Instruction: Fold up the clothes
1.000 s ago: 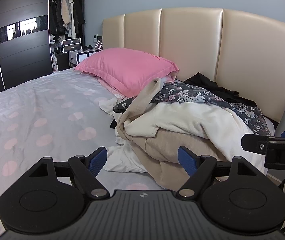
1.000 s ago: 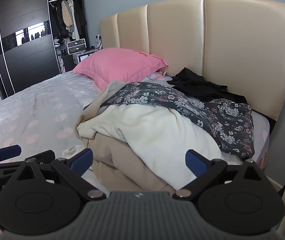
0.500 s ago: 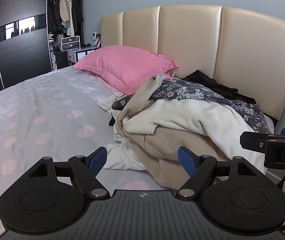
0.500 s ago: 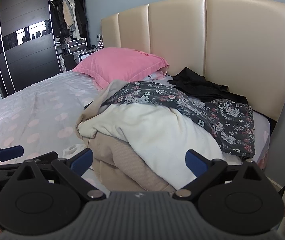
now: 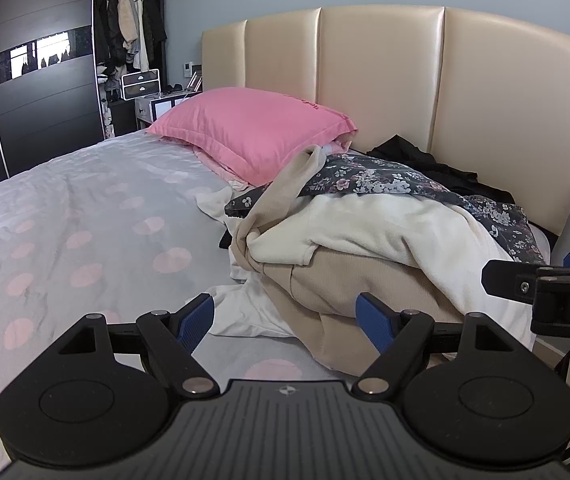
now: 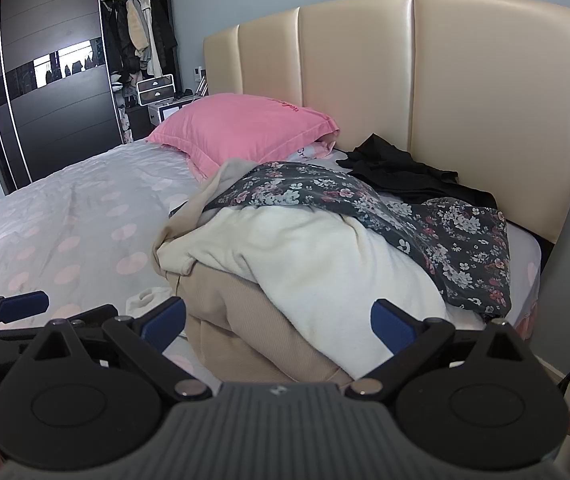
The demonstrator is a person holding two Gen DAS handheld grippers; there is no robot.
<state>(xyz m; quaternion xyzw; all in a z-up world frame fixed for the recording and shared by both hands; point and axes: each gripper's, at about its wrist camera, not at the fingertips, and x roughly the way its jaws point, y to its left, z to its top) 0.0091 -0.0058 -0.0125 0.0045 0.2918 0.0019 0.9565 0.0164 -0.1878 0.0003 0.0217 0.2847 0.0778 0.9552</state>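
A heap of unfolded clothes lies on the bed near the headboard: a cream garment (image 5: 385, 232) (image 6: 325, 256) on top of a tan ribbed one (image 5: 349, 284) (image 6: 245, 320), a dark floral garment (image 5: 373, 180) (image 6: 365, 204) across the top, a black one (image 5: 425, 160) (image 6: 397, 168) behind, and white cloth (image 5: 245, 308) at the front. My left gripper (image 5: 285, 320) is open and empty just short of the heap. To its right, my right gripper (image 6: 277, 324) is open too, nothing between its fingers, close before the tan garment.
The bed (image 5: 85, 220) has a grey sheet with pink dots, free to the left of the heap. A pink pillow (image 5: 253, 128) leans by the padded beige headboard (image 5: 381, 80). A dark wardrobe (image 5: 37, 72) with hanging clothes stands far left.
Both grippers have drifted only slightly; the heap sits a touch nearer in the left wrist view. Both stay open and empty.
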